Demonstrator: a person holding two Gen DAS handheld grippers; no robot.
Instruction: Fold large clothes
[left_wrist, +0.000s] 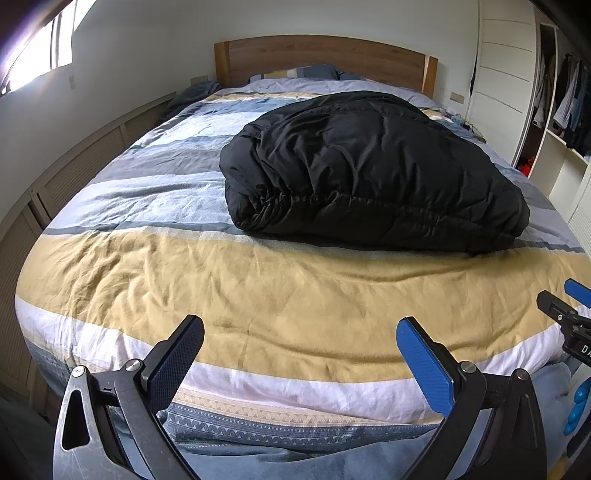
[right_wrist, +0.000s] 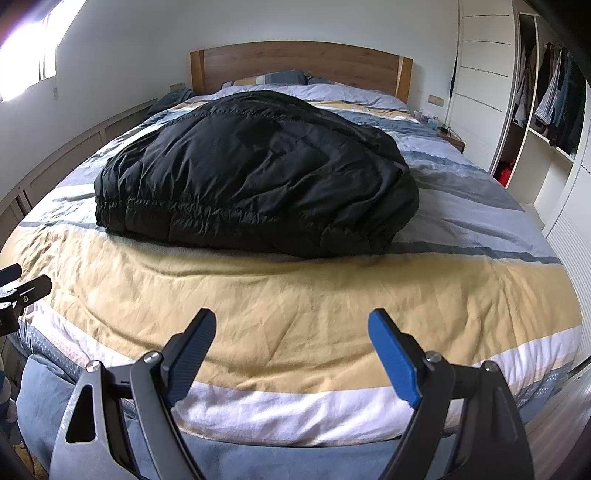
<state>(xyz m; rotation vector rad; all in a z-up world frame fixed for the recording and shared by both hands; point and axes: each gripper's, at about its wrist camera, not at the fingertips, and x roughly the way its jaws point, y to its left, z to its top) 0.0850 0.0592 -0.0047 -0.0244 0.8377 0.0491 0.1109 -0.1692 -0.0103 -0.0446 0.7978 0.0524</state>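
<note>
**Q:** What does the figure show, starting from the garment?

**A:** A black padded jacket (left_wrist: 369, 173) lies on the bed (left_wrist: 258, 288), on the grey and blue stripes between the middle of the bed and its foot edge, nearer the right edge than the left. It is gathered into a thick, rounded bundle with its elastic hem facing the foot edge; no sleeve is seen spread out.

**Q:** How far along is the folding?

**A:** Judging by the compact shape, the main folds appear done. The bundle is bulgy and uneven, so a last fold or some flattening may remain; the far side is hidden.

**Q:** And the tools?

**A:** The left hand-held gripper (left_wrist: 299, 328) hovers over the foot edge of the bed, jaws spread wide, nothing between them. The right hand-held gripper (right_wrist: 291, 321) stands beside it, likewise wide open and empty. Both are well apart from the jacket, above the yellow stripe (right_wrist: 295, 295) of the duvet cover.

**Q:** The surroundings?

**A:** A wooden headboard (left_wrist: 325, 55) closes the far edge; an open wardrobe (left_wrist: 561, 110) with hanging clothes stands past the right edge.
</note>
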